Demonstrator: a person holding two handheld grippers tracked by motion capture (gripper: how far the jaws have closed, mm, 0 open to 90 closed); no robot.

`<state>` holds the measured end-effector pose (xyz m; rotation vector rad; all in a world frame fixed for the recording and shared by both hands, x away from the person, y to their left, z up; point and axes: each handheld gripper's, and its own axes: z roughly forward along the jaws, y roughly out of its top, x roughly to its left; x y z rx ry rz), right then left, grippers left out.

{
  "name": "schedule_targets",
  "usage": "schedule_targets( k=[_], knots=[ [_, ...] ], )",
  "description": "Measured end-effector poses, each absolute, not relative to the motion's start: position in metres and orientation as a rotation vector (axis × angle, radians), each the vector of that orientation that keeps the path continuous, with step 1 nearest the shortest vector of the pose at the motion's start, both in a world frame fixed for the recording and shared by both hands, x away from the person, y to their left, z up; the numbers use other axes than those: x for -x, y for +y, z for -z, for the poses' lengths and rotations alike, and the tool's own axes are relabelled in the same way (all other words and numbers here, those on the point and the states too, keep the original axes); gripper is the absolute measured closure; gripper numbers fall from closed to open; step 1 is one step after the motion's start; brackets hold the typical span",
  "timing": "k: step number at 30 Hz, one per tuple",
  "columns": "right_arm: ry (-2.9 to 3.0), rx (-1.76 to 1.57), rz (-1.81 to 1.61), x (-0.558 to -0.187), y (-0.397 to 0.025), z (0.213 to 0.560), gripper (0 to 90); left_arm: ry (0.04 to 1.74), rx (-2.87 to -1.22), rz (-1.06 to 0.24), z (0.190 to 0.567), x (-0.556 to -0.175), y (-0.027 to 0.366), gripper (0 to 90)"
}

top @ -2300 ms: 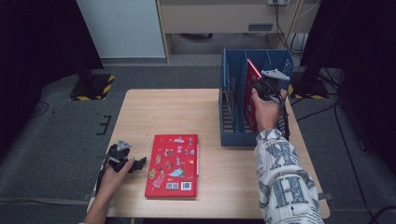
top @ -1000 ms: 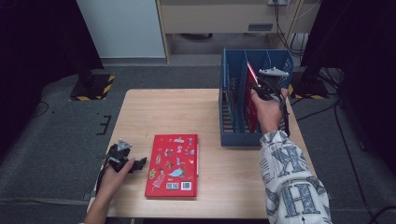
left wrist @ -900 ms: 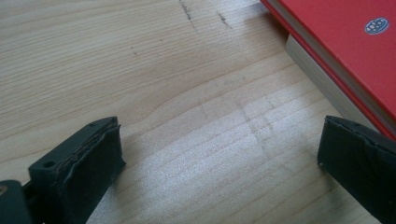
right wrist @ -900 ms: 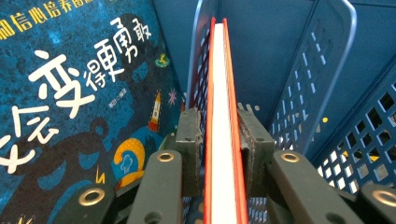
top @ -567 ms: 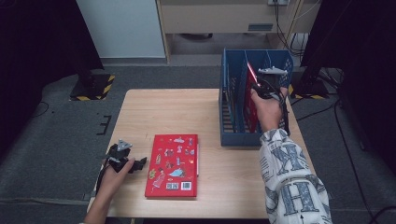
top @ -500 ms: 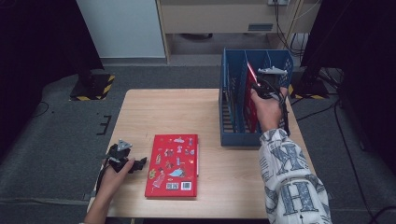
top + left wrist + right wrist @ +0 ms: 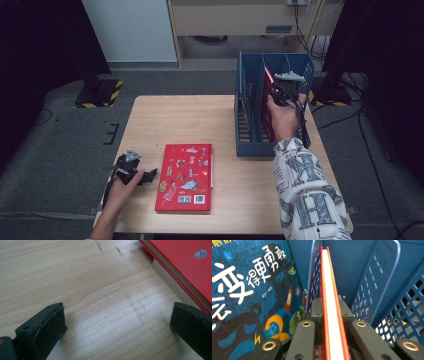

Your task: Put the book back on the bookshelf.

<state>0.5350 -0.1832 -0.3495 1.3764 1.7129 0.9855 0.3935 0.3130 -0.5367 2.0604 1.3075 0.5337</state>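
The right tool (image 7: 278, 91) clamps a thin red book (image 7: 331, 302) upright inside the blue crate (image 7: 248, 145), beside a dark blue book (image 7: 249, 295). The left tool (image 7: 117, 332) rests wide open and empty on the desk (image 7: 200, 115), just left of the flat red book (image 7: 185, 177), well left of the crate.

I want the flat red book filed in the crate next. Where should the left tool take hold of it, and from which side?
Grip the red book by its left long edge, coming in low from the left. It lies flat on the table, so only its edges offer a bite. In the left gripper view that edge faces the open left tool, whose jaws would need turning to straddle cover and underside.
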Motion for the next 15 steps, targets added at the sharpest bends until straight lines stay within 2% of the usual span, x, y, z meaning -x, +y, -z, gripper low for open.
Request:
schedule_targets(
  k=[15],
  knots=[
    [1.665, -1.401, -0.954, -0.550, -0.175, 0.351, 79.3, 1.309, -2.054, -0.534, 0.537, -0.394, 0.313, 0.0]
  ],
)
